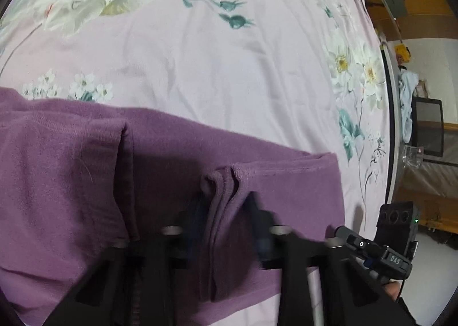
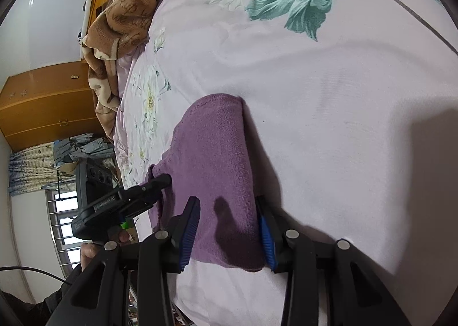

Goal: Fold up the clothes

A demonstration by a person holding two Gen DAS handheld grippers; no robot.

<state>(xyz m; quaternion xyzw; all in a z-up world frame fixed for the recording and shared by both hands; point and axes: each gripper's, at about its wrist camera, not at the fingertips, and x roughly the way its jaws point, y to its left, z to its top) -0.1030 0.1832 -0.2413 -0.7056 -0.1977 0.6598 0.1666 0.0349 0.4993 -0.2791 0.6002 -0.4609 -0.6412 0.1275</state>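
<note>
A purple fleece garment (image 1: pixel 71 171) lies folded on the pink floral bedsheet (image 1: pixel 229 68). My left gripper (image 1: pixel 226 211) is shut on a bunched fold of its edge, which stands up between the dark fingers. In the right wrist view the same garment (image 2: pixel 217 160) lies as a narrow folded strip. My right gripper (image 2: pixel 227 234) is open, its blue pads (image 2: pixel 189 228) wide apart on either side of the strip's near end. The left gripper (image 2: pixel 160 181) shows there at the strip's left edge. The right gripper's body (image 1: pixel 386 251) appears at the lower right of the left wrist view.
A brown blanket (image 2: pixel 123 11) is heaped at the far left of the bed. A wooden cabinet (image 2: pixel 43 103) and a window with bars (image 2: pixel 63 228) stand beyond the bed edge. A dark screen (image 1: pixel 429 125) and a pale cloth (image 1: pixel 406 103) are past the bed's right side.
</note>
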